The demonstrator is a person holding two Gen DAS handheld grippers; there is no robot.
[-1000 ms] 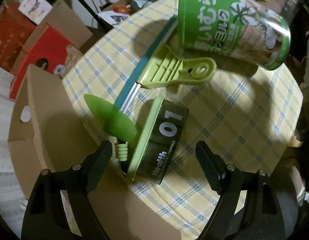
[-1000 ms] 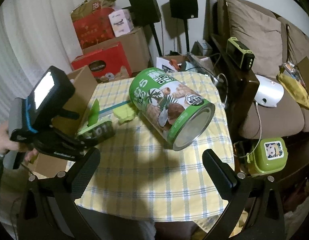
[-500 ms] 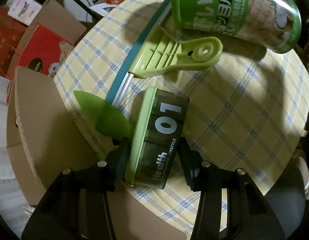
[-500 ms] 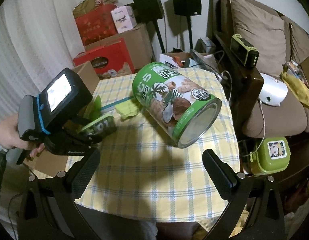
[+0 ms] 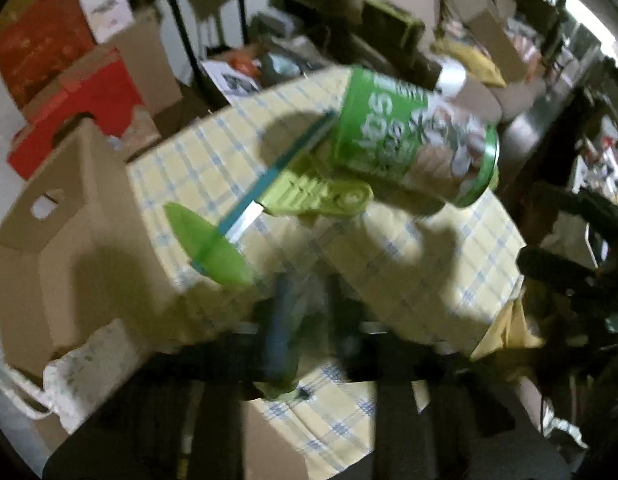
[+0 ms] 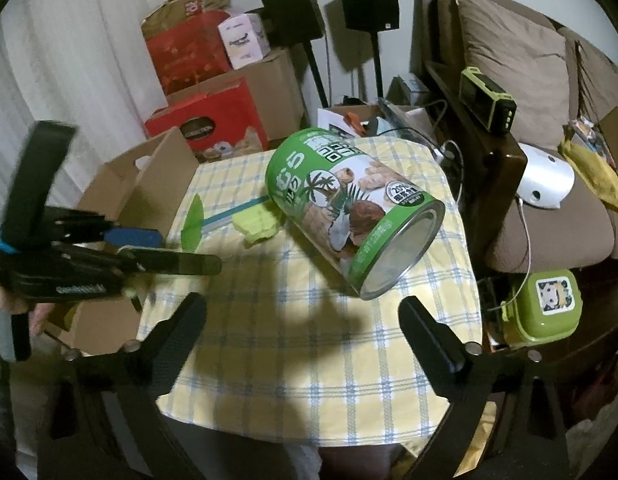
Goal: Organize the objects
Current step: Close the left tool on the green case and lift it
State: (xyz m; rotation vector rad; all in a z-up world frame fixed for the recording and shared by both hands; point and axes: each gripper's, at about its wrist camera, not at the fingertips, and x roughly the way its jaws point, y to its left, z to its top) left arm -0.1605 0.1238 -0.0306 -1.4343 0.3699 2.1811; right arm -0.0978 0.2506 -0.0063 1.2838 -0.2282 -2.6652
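Observation:
My left gripper (image 5: 309, 304) is shut on the dark green pill box (image 6: 189, 264), lifted off the table's left edge; the left wrist view is blurred. A big green snack can (image 6: 349, 208) lies on its side on the yellow checked tablecloth (image 6: 301, 344); it also shows in the left wrist view (image 5: 409, 144). A light green clip (image 6: 257, 224) and a teal stick with a green leaf-shaped blade (image 6: 193, 226) lie left of the can. My right gripper (image 6: 305, 340) is open and empty above the table's near part.
An open cardboard box (image 6: 125, 196) stands against the table's left side. Red and brown boxes (image 6: 213, 116) and speaker stands are behind. A sofa (image 6: 549, 200) is at the right, with a green lunch box (image 6: 545, 308) beside the table.
My left gripper closed on the pill box and lifted it off the table toward the left. The right gripper moved slightly nearer the table, still open.

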